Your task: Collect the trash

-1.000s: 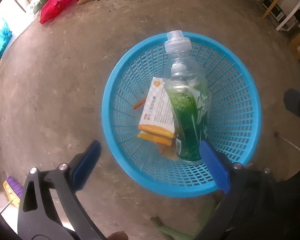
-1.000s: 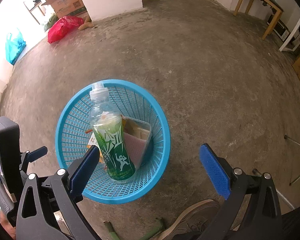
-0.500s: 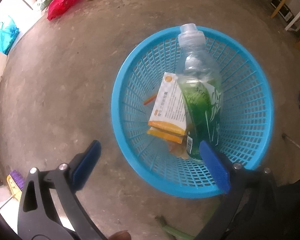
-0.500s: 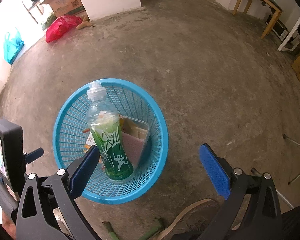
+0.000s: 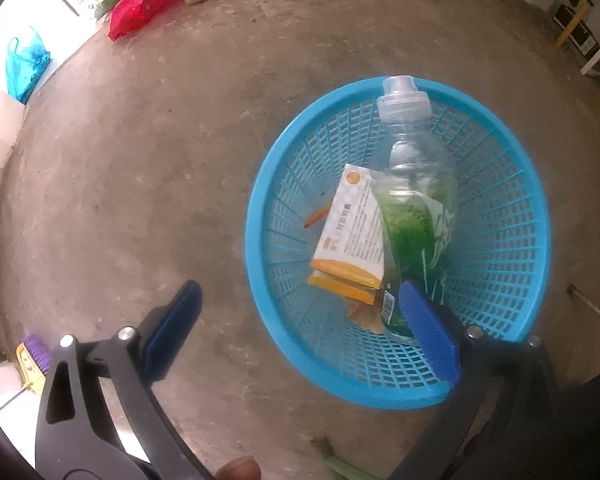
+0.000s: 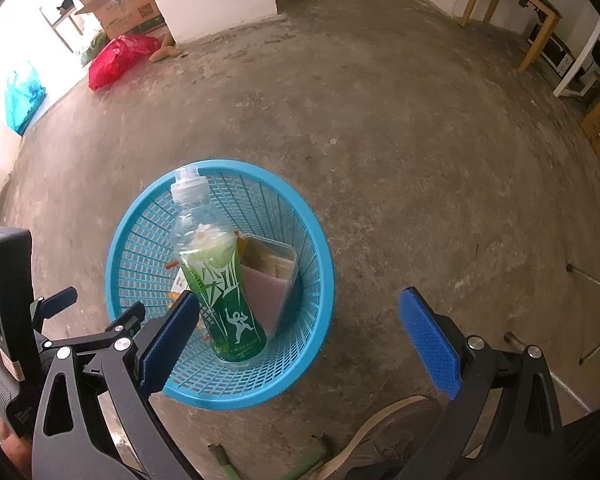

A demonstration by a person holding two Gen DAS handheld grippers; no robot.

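A blue basket (image 5: 260, 264) is seen on the concrete floor (image 5: 140, 160), already loaded with a green bottle (image 5: 416, 216), a white and orange box (image 5: 352, 232) and a clear tub (image 6: 272, 276). The collecting step is judged nearly done; further trash would need to be found. Both the left gripper (image 5: 300, 328) and the right gripper (image 6: 300, 332) are held wide and empty above the basket, which lies partly between each pair of jaws.

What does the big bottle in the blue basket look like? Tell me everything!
The bottle is clear plastic with a pale see-through cap and a green label with white bamboo and a small figure. It looks empty or nearly so. It leans inside the blue basket, cap at the rim, base on the bottom. A white-and-orange box lies on one side, a clear tub on the other.
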